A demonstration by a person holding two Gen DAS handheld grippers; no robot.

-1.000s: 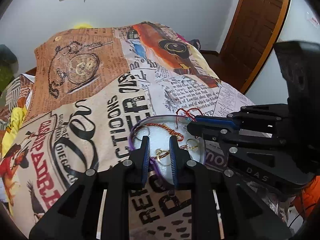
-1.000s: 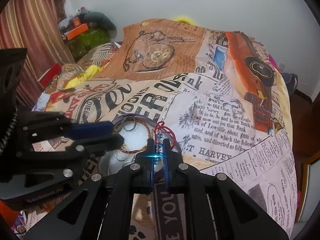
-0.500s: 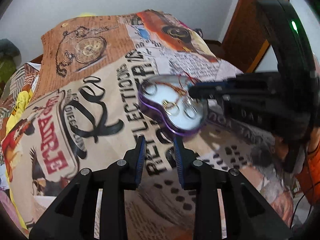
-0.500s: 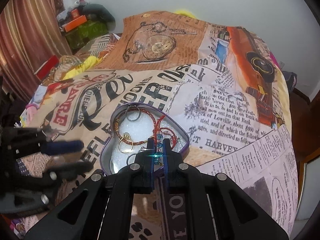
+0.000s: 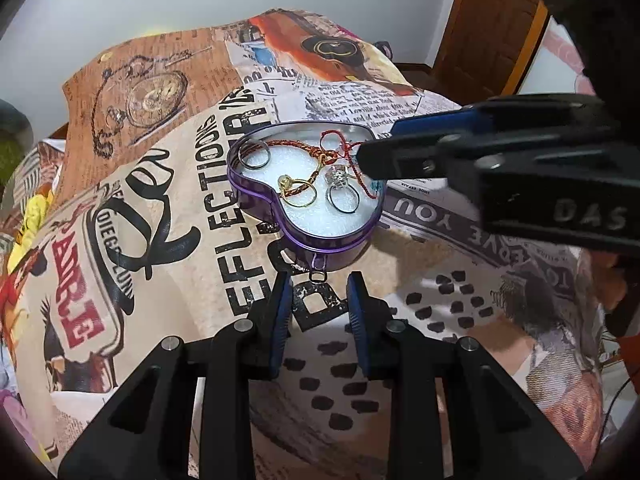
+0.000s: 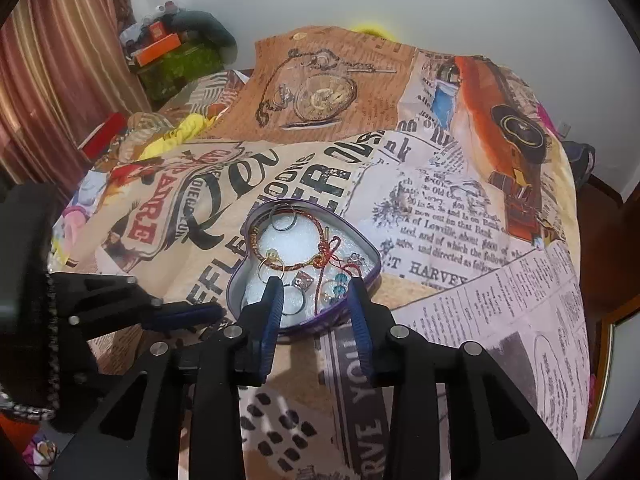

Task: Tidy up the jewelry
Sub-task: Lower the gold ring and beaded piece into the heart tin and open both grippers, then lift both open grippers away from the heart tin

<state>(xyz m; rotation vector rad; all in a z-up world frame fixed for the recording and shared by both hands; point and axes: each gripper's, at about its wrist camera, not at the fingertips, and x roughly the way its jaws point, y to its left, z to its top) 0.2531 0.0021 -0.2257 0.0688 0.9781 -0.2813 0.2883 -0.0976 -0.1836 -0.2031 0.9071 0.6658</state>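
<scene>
The jaws of the right gripper (image 6: pixel 316 294) are opening over the near edge of the heart-shaped tin (image 6: pixel 240 276), nothing pinched; rings and a braided bracelet (image 6: pixel 296 266) are held inside. The left gripper (image 5: pixel 320 292) is spread, empty, just before the tin on the bed (image 5: pixel 168 248).

Even indoor light, soft shadows, fisheye edge bending, dark vignetted corners

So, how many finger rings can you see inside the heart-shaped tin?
3 rings are clear. A dark ring lies at the tin's far left lobe, a gold ring near the middle, a silver stone ring beside it. The right claw may hide more.
</scene>
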